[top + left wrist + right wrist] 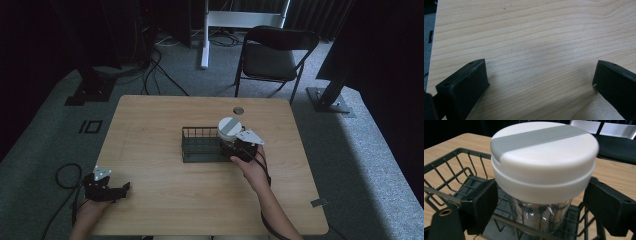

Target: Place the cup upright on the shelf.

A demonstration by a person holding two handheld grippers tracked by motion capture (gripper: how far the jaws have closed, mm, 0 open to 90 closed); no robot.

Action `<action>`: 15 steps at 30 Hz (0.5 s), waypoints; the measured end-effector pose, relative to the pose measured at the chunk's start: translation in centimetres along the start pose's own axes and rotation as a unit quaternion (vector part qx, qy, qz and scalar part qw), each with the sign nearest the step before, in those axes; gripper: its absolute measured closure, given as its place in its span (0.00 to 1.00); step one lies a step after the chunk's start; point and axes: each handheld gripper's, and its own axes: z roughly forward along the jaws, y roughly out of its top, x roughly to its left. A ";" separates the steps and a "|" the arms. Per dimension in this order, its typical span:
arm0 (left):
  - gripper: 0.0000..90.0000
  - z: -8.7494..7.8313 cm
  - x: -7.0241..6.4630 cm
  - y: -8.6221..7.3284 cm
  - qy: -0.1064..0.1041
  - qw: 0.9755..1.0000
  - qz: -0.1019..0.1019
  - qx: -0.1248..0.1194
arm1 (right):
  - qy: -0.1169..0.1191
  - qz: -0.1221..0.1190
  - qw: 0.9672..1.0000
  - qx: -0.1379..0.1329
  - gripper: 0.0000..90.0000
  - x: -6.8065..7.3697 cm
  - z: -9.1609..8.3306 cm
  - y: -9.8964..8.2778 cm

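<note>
Near the middle of the wooden table (150, 130), the high view shows a dark wire basket (197, 145) w/ a clear jar (229, 131) at its right end; the jar has a white lid w/ a grey stripe across. The right gripper (235, 145) is at the jar, held by a hand that comes from the bottom right. From this view I cannot tell if the jaws touch the jar.

The right gripper view gives more: the jar (541, 180) stands upright inside the basket (454, 172), its transparent body is under the wide lid, and the right gripper (540, 202) has one black jaw on each side of the body, below the lid. Jaws look apart from the glass, i.e. spread and not pinching.

The left gripper (112, 190) rests at the table's near left corner, well apart from the basket. Its own view shows the left gripper (540, 82) w/ jaws wide apart, bare wood grain between them.
</note>
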 end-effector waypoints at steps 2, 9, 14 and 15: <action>0.00 0.0 0.0 0.0 0.000 1.000 0.000 0.000 | 0.000 0.001 1.000 -0.002 0.14 -0.1 -0.2 -0.1; 0.00 0.0 0.0 0.0 0.000 1.000 0.000 0.000 | 0.000 0.003 1.000 -0.006 0.14 -0.6 -1.2 -0.4; 0.00 0.0 0.0 0.0 0.000 1.000 0.000 0.000 | -0.004 0.003 1.000 -0.008 0.14 -1.1 -1.8 -0.8; 0.00 0.0 0.0 0.0 0.000 1.000 0.000 0.000 | -0.004 0.005 1.000 -0.007 0.14 -1.2 -2.0 -1.0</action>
